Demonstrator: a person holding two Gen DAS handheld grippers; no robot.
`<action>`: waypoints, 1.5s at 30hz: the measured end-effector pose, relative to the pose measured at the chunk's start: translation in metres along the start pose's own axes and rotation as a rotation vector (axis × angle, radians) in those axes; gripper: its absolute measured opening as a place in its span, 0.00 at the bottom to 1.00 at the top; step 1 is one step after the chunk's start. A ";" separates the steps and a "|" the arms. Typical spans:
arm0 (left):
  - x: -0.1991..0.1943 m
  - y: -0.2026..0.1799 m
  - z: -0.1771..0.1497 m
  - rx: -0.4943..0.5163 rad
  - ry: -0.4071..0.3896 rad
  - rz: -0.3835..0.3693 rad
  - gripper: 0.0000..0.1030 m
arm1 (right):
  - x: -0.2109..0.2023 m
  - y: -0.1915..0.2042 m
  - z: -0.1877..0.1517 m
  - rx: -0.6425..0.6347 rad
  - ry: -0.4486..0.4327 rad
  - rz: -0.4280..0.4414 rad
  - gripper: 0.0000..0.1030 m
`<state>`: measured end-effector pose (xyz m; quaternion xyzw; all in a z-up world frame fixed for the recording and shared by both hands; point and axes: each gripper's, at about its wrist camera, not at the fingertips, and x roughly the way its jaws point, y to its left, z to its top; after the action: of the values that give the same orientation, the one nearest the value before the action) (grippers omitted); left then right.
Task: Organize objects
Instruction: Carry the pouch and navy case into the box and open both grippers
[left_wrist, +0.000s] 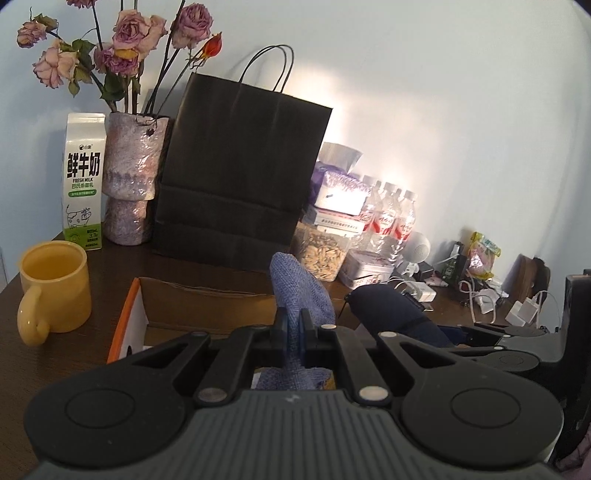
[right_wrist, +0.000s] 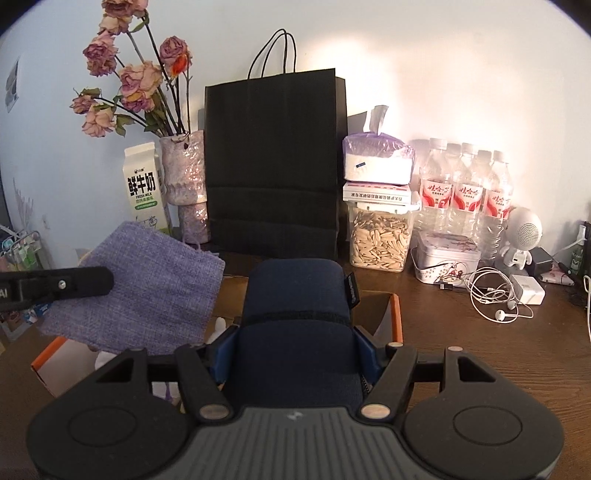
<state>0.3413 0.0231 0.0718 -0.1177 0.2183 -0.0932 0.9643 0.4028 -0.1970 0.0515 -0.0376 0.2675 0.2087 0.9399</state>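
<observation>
The left tongs (left_wrist: 294, 328) are pinching a purple woven pouch (left_wrist: 301, 291), and the right tongs (right_wrist: 293, 354) are gripping a navy zip case (right_wrist: 295, 295), both hanging over an open cardboard box (left_wrist: 177, 295). Behind, a carton reading "FRESH MILK" (left_wrist: 83, 181) is standing on the dark wooden table (right_wrist: 480, 332) against a pale wall.

A dark brown wooden desk (right_wrist: 461, 343) fills the lower frame. On it, at the back against the wall, stand a white-and-green milk carton (left_wrist: 82, 181), a mottled purple vase (left_wrist: 131, 181), a tall black paper bag (right_wrist: 275, 166), a clear tub of seeds (right_wrist: 378, 236) and clear water bottles (right_wrist: 467, 184). At left sits a yellow ceramic mug (left_wrist: 53, 288); in the centre an open cardboard box (left_wrist: 192, 310); at right a white charger (right_wrist: 528, 290) and tangled white earphones (right_wrist: 491, 299).
</observation>
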 end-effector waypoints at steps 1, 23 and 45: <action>0.003 0.001 0.001 -0.002 0.008 0.006 0.06 | 0.002 0.000 0.001 -0.003 0.006 0.002 0.62; 0.000 0.009 -0.012 0.049 0.006 0.212 1.00 | 0.014 0.003 0.004 -0.034 0.034 0.039 1.00; -0.043 -0.012 -0.022 0.079 -0.009 0.206 1.00 | -0.035 0.018 -0.008 -0.035 -0.001 0.026 1.00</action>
<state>0.2924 0.0177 0.0729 -0.0569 0.2208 -0.0014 0.9736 0.3643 -0.1948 0.0635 -0.0504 0.2638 0.2253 0.9365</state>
